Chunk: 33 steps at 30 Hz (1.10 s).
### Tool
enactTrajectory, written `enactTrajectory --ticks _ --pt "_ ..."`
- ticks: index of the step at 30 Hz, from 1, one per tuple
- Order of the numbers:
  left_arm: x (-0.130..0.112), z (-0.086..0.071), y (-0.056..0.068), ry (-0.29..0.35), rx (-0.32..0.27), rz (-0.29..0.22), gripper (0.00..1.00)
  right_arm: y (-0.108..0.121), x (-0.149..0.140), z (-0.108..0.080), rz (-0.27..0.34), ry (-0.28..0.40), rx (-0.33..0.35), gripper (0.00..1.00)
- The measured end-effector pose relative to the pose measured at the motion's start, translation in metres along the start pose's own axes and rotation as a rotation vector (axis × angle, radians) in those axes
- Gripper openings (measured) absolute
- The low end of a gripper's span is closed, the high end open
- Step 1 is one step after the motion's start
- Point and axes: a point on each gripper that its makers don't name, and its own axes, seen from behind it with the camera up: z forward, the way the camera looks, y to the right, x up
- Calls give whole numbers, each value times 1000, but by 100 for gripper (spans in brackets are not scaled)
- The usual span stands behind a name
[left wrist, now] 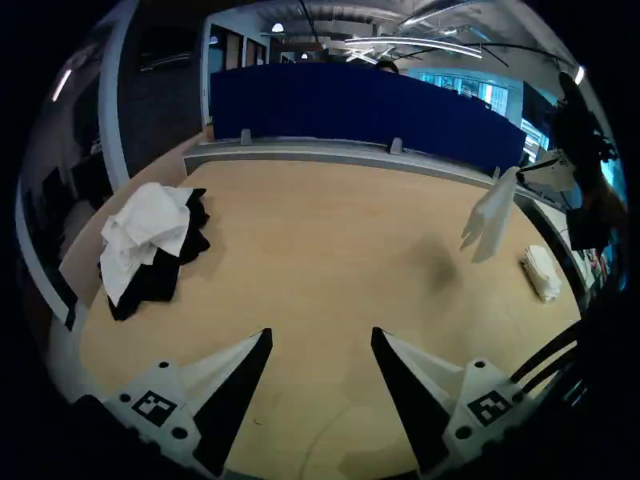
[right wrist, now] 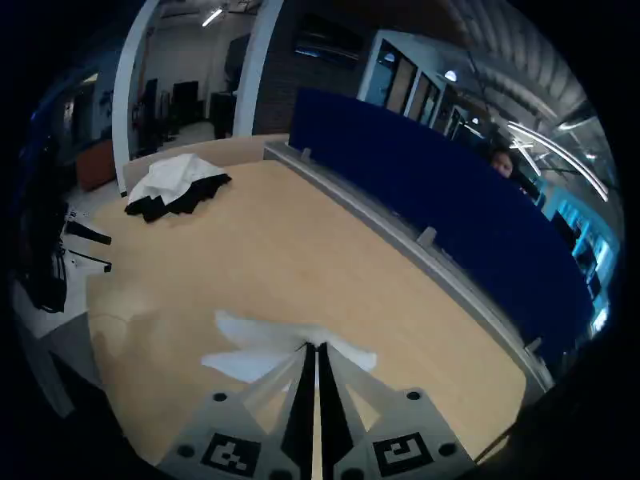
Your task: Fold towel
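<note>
In the right gripper view a white towel [right wrist: 272,346] sticks out to both sides of my right gripper [right wrist: 314,349], whose fingers are shut on it above the wooden table [right wrist: 264,256]. In the left gripper view the same white towel [left wrist: 490,216] hangs in the air over the table's far right, casting a shadow beneath. My left gripper [left wrist: 320,340] is open low over the near table edge, with nothing between its fingers.
A heap of white and black towels [left wrist: 152,240] lies at the table's left, also seen as the heap [right wrist: 176,184]. A folded white towel [left wrist: 542,272] rests at the right edge. A blue divider [left wrist: 360,104] bounds the far side; a person [right wrist: 502,162] is behind it.
</note>
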Motion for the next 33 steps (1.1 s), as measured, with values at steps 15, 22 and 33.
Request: enactTrajectory --ticks 15,22,33 --pt "4 12 23 -14 -36 41 92 92 -40 -62 57 -17 -95 2" --pt "7 14 29 -18 -36 46 92 137 -71 -83 80 -44 -140 2" --pt "10 19 32 -28 -28 49 91 193 -122 -99 113 -107 -198 2"
